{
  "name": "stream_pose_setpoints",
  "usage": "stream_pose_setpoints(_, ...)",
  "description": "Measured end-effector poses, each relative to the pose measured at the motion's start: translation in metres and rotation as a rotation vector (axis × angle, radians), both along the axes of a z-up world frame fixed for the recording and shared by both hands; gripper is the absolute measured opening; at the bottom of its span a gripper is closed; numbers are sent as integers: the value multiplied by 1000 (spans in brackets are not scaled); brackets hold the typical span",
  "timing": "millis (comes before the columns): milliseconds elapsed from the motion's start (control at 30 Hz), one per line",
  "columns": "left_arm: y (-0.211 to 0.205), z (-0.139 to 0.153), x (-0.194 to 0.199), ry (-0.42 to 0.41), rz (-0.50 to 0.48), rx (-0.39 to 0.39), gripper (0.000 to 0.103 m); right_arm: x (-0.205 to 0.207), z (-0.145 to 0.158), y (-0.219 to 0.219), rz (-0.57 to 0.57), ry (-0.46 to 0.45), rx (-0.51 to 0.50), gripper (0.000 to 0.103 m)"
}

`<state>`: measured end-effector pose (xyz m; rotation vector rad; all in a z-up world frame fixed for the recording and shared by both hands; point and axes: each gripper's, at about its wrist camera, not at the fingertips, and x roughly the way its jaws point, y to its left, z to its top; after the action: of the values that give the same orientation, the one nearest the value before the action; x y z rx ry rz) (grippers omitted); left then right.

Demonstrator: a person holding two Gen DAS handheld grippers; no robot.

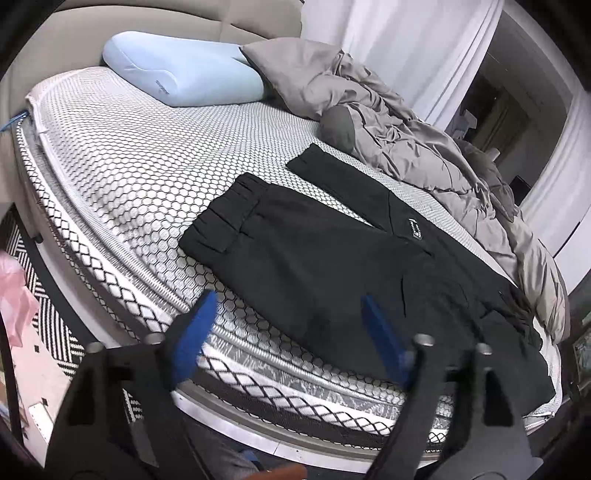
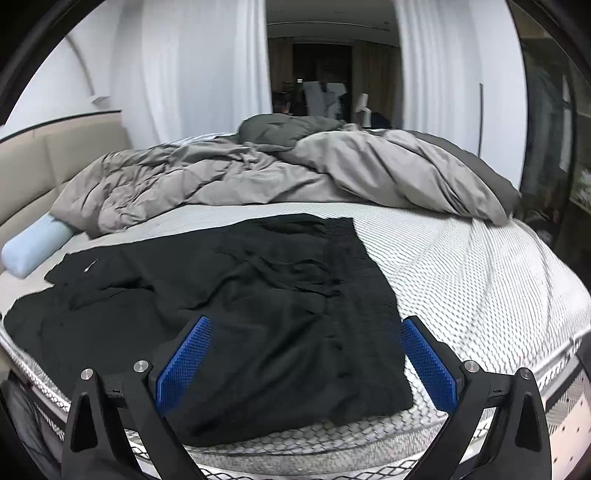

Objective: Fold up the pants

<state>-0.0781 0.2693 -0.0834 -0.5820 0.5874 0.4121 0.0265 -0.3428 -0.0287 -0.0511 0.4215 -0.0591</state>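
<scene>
Black pants lie spread flat on the honeycomb-patterned mattress, cuffs toward the blue pillow, waist toward the right. In the right wrist view the same pants fill the near half of the bed, with the waistband edge on the right. My left gripper hovers over the near edge of one leg, its blue pads apart and nothing between them. My right gripper stands wide open above the waist end, its blue pads clear of the cloth.
A crumpled grey duvet is heaped along the far side of the bed. A light blue pillow lies by the beige headboard. White curtains hang behind. A patterned rug and pink cloth are on the floor at left.
</scene>
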Motion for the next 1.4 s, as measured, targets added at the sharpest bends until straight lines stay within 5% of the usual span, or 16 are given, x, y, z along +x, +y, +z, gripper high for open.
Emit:
stream_pose_setpoints(100,12,-8,10,10,3,-24,62,-1,-7,-7,-11,7,35,103)
stream_pose_setpoints(267,26,-22,35,24,44,-116,33,2,-20,-11,-27,30,61,103)
stream_pose_setpoints(500,21,-28,44,49,8,-135,34,-10,-29,-23,-47,52,122,103)
stream_pose_setpoints(767,36,-32,77,38,56,-177,32,-9,-60,-56,37,135,504,103)
stream_pose_setpoints(833,41,-31,83,34,59,-176,14,-1,-62,-65,76,124,633,102)
stream_pose_setpoints(900,47,-31,88,25,55,-187,9,15,-65,-73,129,127,778,102)
stream_pose_setpoints(967,53,-31,91,19,56,-210,7,33,-63,-78,105,120,812,90)
stream_pose_setpoints(1033,56,-29,87,0,57,-226,4,46,-62,-86,10,144,800,33)
stream_pose_setpoints(1100,55,-28,79,-8,56,-219,4,49,-54,-88,-53,112,726,27)
stream_pose_setpoints(1200,55,-40,78,33,40,-237,5,48,-51,-73,-108,126,493,27)
stream_pose_setpoints(1300,54,-36,74,12,15,-240,9,41,-65,-77,-106,164,563,32)
stream_pose_setpoints(1400,58,-35,76,1,-5,-271,25,21,-59,-81,-55,87,655,63)
